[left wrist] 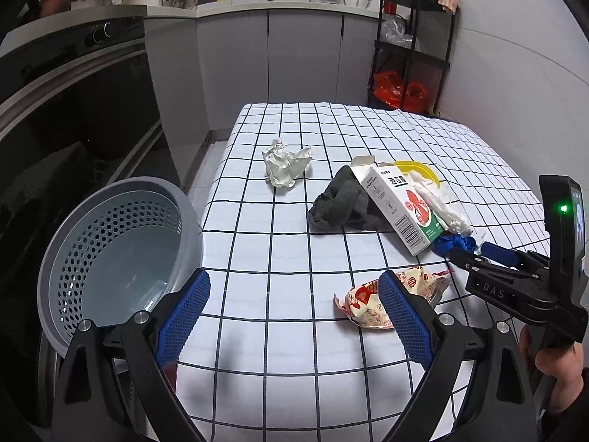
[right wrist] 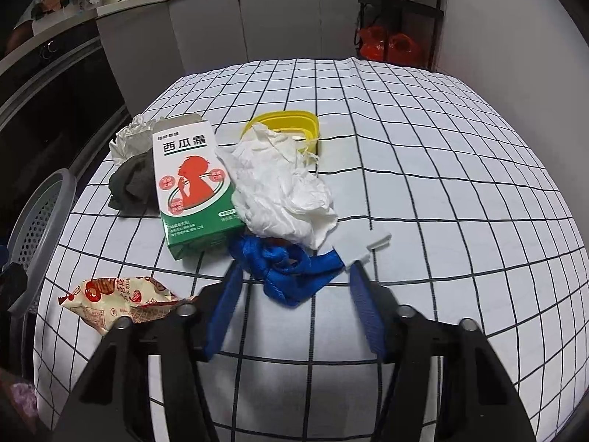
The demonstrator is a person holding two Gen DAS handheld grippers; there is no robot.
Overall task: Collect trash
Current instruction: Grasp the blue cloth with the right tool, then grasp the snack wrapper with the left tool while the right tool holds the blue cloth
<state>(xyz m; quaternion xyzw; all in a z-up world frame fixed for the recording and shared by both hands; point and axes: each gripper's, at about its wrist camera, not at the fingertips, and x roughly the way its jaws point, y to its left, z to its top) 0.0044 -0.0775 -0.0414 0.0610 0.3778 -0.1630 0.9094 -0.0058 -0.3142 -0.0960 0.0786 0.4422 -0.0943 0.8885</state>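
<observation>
We're right over the blue strap (right wrist: pixel 291 276), a crumpled loop with a white tag lying on the checked surface (right wrist: pixel 441 184), and it sits between the blue pads of the right hand-held gripper (right wrist: pixel 294 276), whose jaws stand partly apart on either side of it; we can't tell whether the pads press it yet. Just behind the strap a wad of white tissue (right wrist: pixel 283 191) spills off a yellow lid (right wrist: pixel 294 121), and a green-and-white carton (right wrist: pixel 191 188) leans against a dark grey cloth (right wrist: pixel 129 188). A second ball of crumpled paper (left wrist: pixel 285 164) lies further off, well apart from the pile. Nearer us a red-and-cream snack wrapper (left wrist: pixel 368 307) lies flat, and the left hand-held gripper (left wrist: pixel 294 316) hangs wide open beside it, its right pad in front of the wrapper, holding nothing. A grey perforated basket (left wrist: pixel 121 254) stands at the surface's left edge.
</observation>
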